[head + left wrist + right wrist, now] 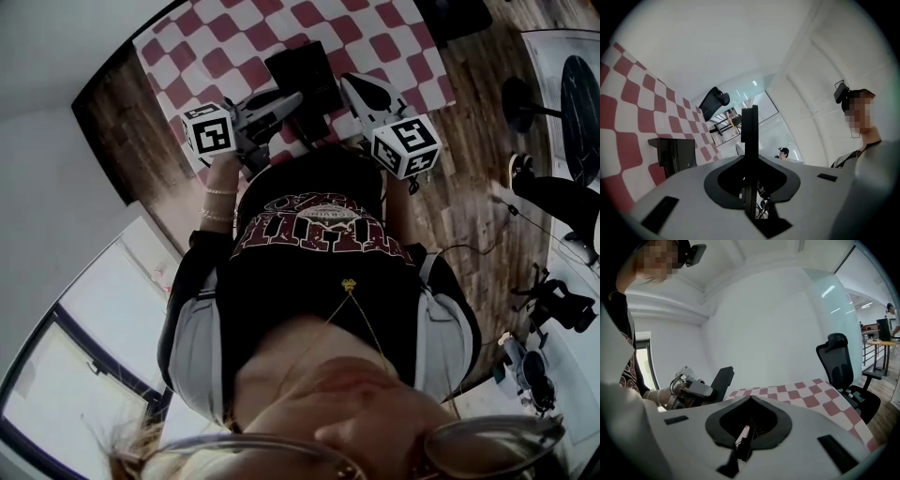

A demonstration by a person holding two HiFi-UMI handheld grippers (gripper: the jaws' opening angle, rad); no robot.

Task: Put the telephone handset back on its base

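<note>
In the left gripper view a thin black bar, the telephone handset (750, 124) seen edge-on, runs up between the jaws of my left gripper (750, 187), which is shut on it. The black boxy base (677, 154) stands on the checkered cloth to its left. From the head view the left gripper (289, 101) reaches over the base (298, 70), and the handset cannot be told apart from it. The right gripper view shows the left gripper (686, 390) with the black handset (721, 379) sticking out past it. My right gripper (743, 439) (361, 89) has its jaws together, holding nothing.
A red-and-white checkered cloth (394, 47) covers the table. A black office chair (843, 366) stands at its far side. Wooden floor (478, 187) with a stand and cables (553, 300) lies to the right. Another person (783, 152) is far off.
</note>
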